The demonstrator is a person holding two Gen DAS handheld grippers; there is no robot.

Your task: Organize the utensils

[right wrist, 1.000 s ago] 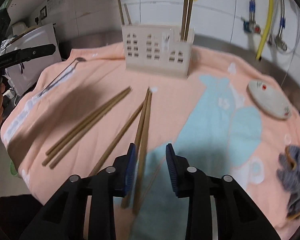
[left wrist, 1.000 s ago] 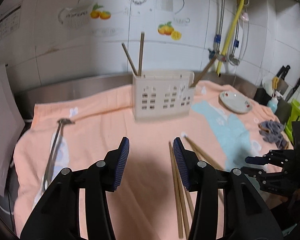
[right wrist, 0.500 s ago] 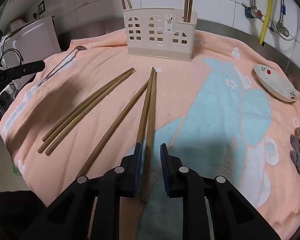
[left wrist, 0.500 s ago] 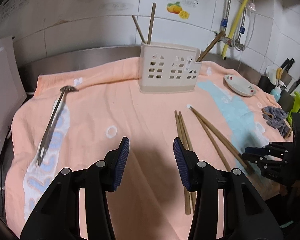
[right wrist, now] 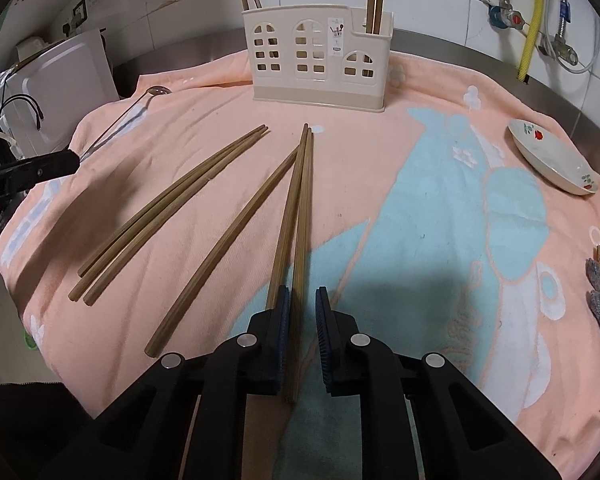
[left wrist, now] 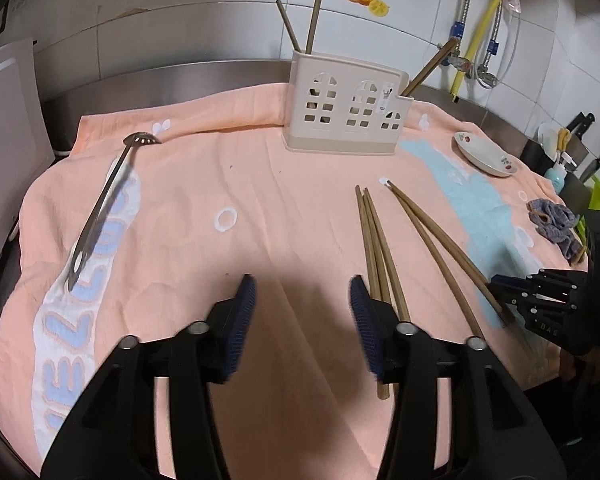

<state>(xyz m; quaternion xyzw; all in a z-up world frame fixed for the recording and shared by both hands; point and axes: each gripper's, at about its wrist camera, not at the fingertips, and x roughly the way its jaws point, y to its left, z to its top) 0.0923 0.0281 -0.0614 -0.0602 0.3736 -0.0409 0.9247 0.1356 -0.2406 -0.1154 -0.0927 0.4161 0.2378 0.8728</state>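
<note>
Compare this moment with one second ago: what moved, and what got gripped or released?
The right gripper narrowed its jaws around the near end of one brown wooden chopstick, a gap remaining beside it. The left gripper pulled back from the cream plastic utensil holder, jaws wide, empty. Nothing was released. The slotted metal spoon and white saucer stayed put.

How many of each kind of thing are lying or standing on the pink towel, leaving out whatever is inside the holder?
Loose chopsticks: 6
Slotted metal spoon: 1
Utensil holder: 1
Small dish: 1
Grey cloth: 1
Total: 10
</note>
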